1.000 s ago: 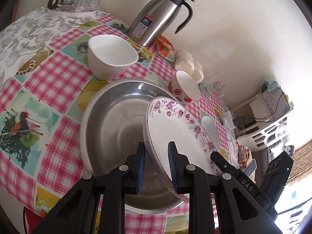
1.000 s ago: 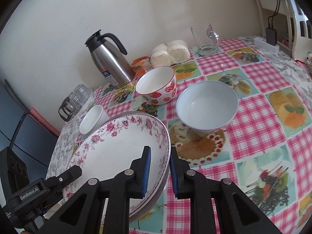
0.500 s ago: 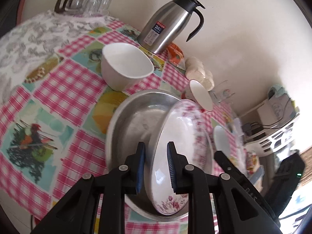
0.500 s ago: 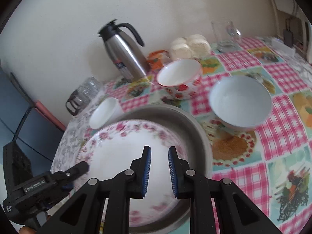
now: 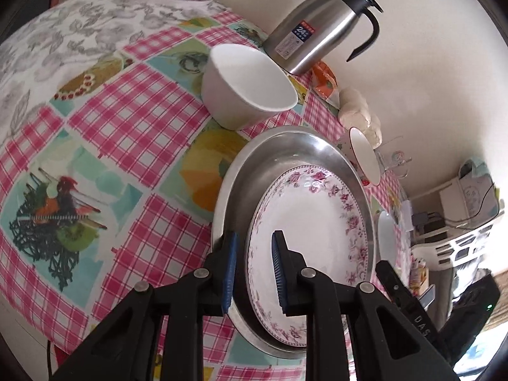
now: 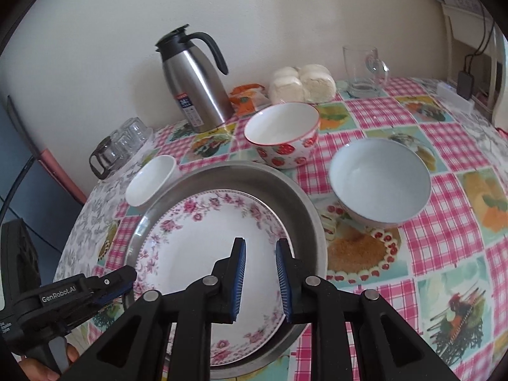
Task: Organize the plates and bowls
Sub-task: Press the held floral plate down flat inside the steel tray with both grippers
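Observation:
A floral-rimmed white plate [image 5: 314, 238] [image 6: 197, 244] lies flat inside a wide steel basin [image 5: 279, 152] [image 6: 241, 174]. My left gripper [image 5: 252, 263] is open, its jaws either side of the plate's near rim, not touching it. My right gripper [image 6: 259, 270] is open above the plate's right side. A white bowl [image 5: 247, 85] [image 6: 150, 179] stands left of the basin. A strawberry-patterned bowl [image 6: 282, 133] [image 5: 365, 158] stands behind it. A pale blue bowl [image 6: 379, 179] stands to the right.
A steel thermos jug [image 6: 193, 82] [image 5: 317, 22] stands by the wall. Beside it are an orange packet [image 6: 247, 96], wrapped buns [image 6: 301, 84] and a glass mug [image 6: 363, 70]. Upturned glasses [image 6: 123, 143] sit at the table's left edge. A white rack [image 5: 457, 241] stands beyond the table.
The plate was held tilted in both grippers and has been lowered flat into the basin. Both grippers have opened and let go of it.

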### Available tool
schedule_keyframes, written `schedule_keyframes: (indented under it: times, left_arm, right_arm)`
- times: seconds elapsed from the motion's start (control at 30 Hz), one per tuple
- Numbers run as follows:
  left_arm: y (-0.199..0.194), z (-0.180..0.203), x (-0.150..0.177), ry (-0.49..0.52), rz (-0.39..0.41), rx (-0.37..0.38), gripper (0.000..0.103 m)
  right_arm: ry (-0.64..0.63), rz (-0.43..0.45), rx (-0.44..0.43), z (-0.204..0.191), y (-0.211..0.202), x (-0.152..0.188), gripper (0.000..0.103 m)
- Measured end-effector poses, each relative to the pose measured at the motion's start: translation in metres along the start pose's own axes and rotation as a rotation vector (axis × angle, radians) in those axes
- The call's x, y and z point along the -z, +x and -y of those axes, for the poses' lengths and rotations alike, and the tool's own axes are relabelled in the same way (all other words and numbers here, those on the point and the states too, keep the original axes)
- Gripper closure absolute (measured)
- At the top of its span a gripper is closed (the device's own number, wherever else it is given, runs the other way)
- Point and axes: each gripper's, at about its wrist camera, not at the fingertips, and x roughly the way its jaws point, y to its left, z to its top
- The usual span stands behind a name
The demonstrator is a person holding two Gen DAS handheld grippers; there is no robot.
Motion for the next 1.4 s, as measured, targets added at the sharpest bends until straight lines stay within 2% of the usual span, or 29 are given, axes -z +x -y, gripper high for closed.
schedule_keyframes:
  times: [0.2, 0.27, 0.3, 0.47, 0.57, 0.63, 0.7, 0.77, 0.87, 1.0, 1.07, 1.4]
  left_arm:
    - [-0.019, 0.004, -0.004, 0.025, 0.093, -0.014, 0.079]
    - [-0.02, 0.001, -0.005, 0.015, 0.107, -0.047, 0.079]
    - [-0.02, -0.002, -0.006, 0.001, 0.108, -0.061, 0.079]
    - [-0.01, -0.018, -0.008, -0.077, 0.058, -0.054, 0.079]
    - [0.0, -0.025, -0.005, -0.128, 0.002, 0.013, 0.079]
    - [0.0, -0.029, -0.003, -0.157, -0.004, 0.051, 0.079]
    - [0.001, -0.028, -0.003, -0.158, -0.011, 0.077, 0.08]
    - [0.001, -0.026, -0.003, -0.145, -0.014, 0.073, 0.08]
    - [0.001, -0.024, -0.002, -0.127, -0.012, 0.054, 0.081]
    - [-0.001, -0.025, -0.002, -0.13, -0.012, 0.047, 0.083]
    - [-0.002, -0.025, -0.001, -0.131, -0.022, 0.026, 0.09]
    - [-0.014, -0.025, 0.011, -0.138, -0.058, 0.006, 0.091]
  right_arm:
    - [0.055, 0.006, 0.032, 0.014, 0.001, -0.001, 0.078]
    - [0.083, 0.011, 0.06, 0.022, -0.001, -0.001, 0.066]
    - [0.101, 0.009, 0.065, 0.027, -0.001, -0.001, 0.064]
    - [0.183, -0.032, 0.081, 0.046, 0.006, 0.004, 0.064]
    - [0.222, -0.066, 0.039, 0.052, 0.012, 0.008, 0.064]
    - [0.242, -0.083, 0.016, 0.053, 0.015, 0.011, 0.065]
    - [0.257, -0.096, 0.002, 0.055, 0.017, 0.012, 0.07]
    - [0.285, -0.113, -0.049, 0.056, 0.019, 0.015, 0.082]
    - [0.28, -0.126, -0.072, 0.053, 0.02, 0.015, 0.09]
    - [0.25, -0.139, -0.055, 0.051, 0.019, 0.015, 0.093]
    - [0.26, -0.152, -0.07, 0.053, 0.018, 0.016, 0.094]
    - [0.255, -0.215, -0.063, 0.053, 0.004, 0.019, 0.094]
